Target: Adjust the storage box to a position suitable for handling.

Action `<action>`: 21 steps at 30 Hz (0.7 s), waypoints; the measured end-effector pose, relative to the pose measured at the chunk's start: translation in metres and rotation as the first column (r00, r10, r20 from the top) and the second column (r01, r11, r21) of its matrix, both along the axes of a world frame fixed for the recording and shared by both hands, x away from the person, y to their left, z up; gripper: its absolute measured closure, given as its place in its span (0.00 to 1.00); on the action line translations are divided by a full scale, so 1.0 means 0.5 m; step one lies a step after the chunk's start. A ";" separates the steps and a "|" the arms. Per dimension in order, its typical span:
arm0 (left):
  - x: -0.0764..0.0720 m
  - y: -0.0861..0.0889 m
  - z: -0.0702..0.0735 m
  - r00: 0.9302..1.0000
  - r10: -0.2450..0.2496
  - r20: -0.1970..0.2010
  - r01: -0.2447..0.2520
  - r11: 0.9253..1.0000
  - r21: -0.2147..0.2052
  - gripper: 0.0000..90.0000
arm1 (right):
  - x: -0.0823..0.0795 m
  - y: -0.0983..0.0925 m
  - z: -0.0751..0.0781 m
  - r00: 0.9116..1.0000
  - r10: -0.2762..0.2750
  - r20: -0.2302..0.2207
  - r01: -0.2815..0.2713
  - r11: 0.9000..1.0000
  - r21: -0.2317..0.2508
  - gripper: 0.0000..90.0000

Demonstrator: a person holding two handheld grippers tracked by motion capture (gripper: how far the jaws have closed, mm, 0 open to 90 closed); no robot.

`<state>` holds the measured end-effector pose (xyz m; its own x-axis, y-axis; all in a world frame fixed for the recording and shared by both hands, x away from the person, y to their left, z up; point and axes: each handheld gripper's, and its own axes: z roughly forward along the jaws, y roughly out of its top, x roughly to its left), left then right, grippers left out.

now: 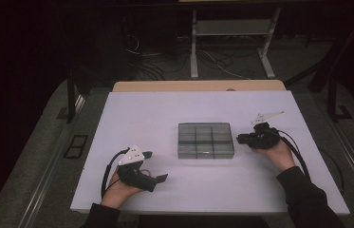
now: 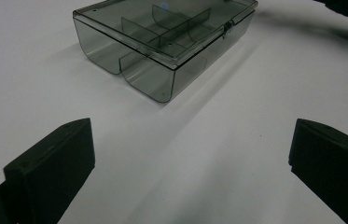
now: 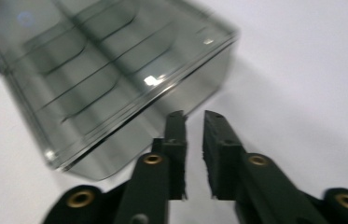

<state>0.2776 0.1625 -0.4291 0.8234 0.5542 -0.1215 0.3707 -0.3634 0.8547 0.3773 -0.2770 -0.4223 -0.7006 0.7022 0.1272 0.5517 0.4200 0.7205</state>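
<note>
The high view looks forward and down over the whole bench (image 1: 165, 114) from the person's side, while both gripper views sit low and close, facing the smoky compartment box (image 1: 206, 140) they all share

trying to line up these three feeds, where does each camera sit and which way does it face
High view: above the person's side, looking forward and down on the white table; forearms, left gripper and right gripper show.
Left gripper view: rides the left gripper, facing the clear compartment box across bare table; its jaws stand wide apart.
Right gripper view: rides the right gripper, close to the box's corner; its jaws show a narrow gap, nothing between.
All three share the box.
</note>
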 end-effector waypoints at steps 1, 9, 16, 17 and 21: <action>0.000 0.000 0.000 1.000 0.001 -0.001 -0.001 1.000 0.000 0.00 | 0.003 -0.004 0.005 1.000 -0.010 0.001 0.010 1.000 0.013 0.76; 0.001 -0.003 -0.001 1.000 -0.003 -0.002 0.003 1.000 0.001 0.00 | 0.028 0.011 0.052 0.999 -0.026 0.043 0.023 0.997 0.071 0.65; 0.003 -0.004 -0.004 1.000 0.002 -0.004 -0.002 1.000 0.010 0.00 | 0.062 0.061 0.075 0.999 0.002 0.042 -0.005 0.997 0.083 0.65; 0.003 -0.004 -0.004 1.000 0.002 -0.003 -0.002 1.000 0.011 0.00 | 0.068 0.068 0.077 0.999 0.004 0.043 -0.007 0.997 0.081 0.66; 0.003 -0.004 -0.004 1.000 0.002 -0.005 -0.002 1.000 0.006 0.00 | 0.090 0.091 0.085 0.999 0.009 0.043 -0.013 0.996 0.093 0.70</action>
<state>0.2791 0.1606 -0.4313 0.8215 0.5569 -0.1220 0.3757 -0.3679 0.8506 0.4221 -0.2313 -0.3800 -0.7144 0.6808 0.1617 0.5155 0.3558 0.7796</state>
